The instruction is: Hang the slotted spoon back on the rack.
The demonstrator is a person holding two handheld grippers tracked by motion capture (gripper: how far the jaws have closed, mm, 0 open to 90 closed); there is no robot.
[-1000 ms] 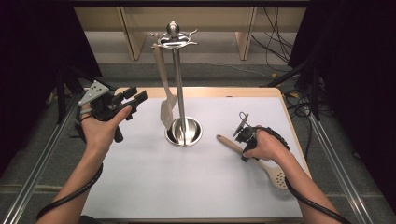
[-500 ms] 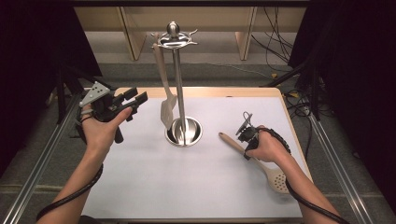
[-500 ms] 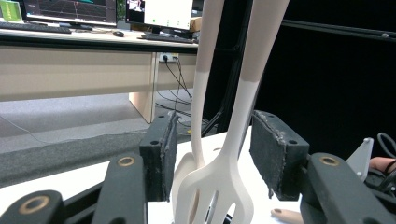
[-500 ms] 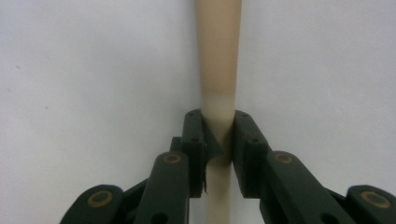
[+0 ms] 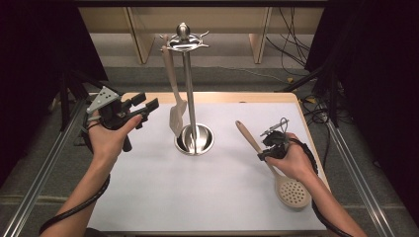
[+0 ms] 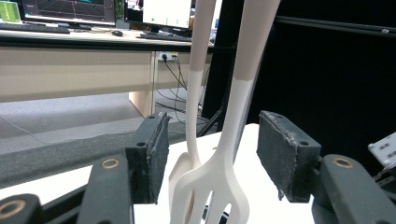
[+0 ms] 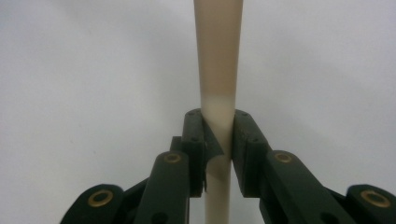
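High view: the right gripper (image 5: 271, 146) grasps the skimmer spoon (image 5: 276, 170) mid-handle above the table (image 5: 197, 207), its long axis diagonal, handle tip pointing up-left toward the utensil stand (image 5: 190, 98), perforated head low near the right edge; the off-centre hold could let the head sag or swing. Left gripper view: its fingers (image 6: 154, 149) stand released around the hanging slotted spatula (image 6: 219, 172), untouched. Right gripper view: fingers (image 7: 194, 140) clench the handle (image 7: 217, 70); a slip is likely if the pinch loosens.

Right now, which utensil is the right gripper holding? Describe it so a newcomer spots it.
Start at the steel stand in the middle of the white table, then look to its right. The skimmer lies slanted there, its beige handle clamped in the right gripper. Its round head full of holes sets it apart from the slotted turner hanging on the stand.
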